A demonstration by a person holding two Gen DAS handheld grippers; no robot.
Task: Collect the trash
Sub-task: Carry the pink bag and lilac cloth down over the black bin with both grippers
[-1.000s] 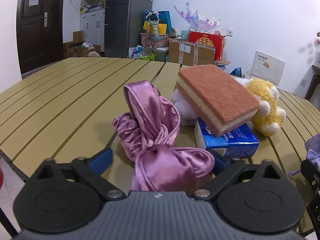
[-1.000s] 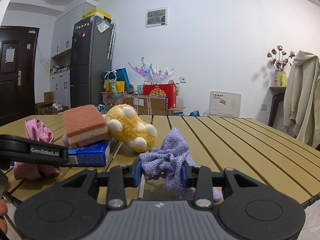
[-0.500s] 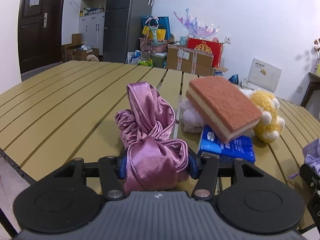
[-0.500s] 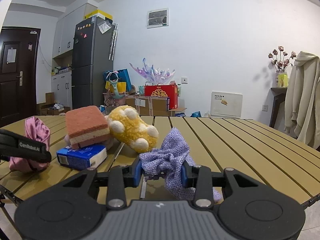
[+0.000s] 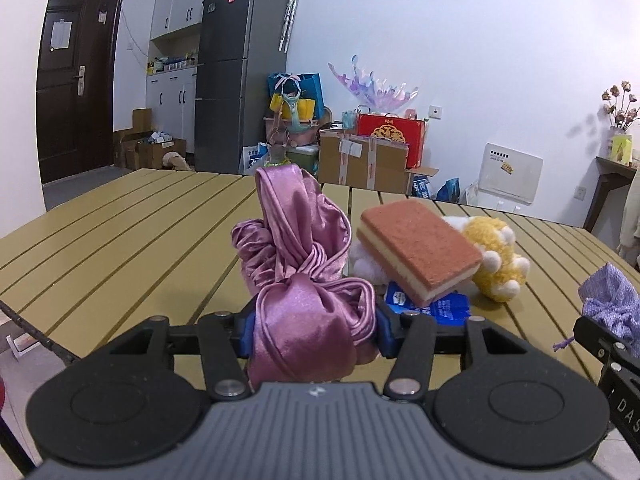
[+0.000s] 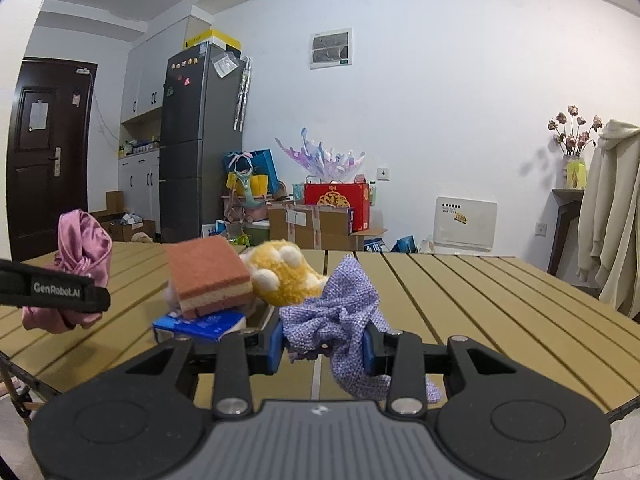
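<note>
— Since 1 second ago, what is changing?
— Left gripper is now squeezing the pink satin cloth, lifting it at the table's near edge.
— And the right gripper?
— It is staying clamped on the purple cloth, near edge too. Sponge is sitting tilted on the blue tissue pack, touching the yellow plush.

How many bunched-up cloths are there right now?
2: the pink satin cloth in the left gripper, the purple woven cloth in the right gripper. Others may be hidden.
</note>
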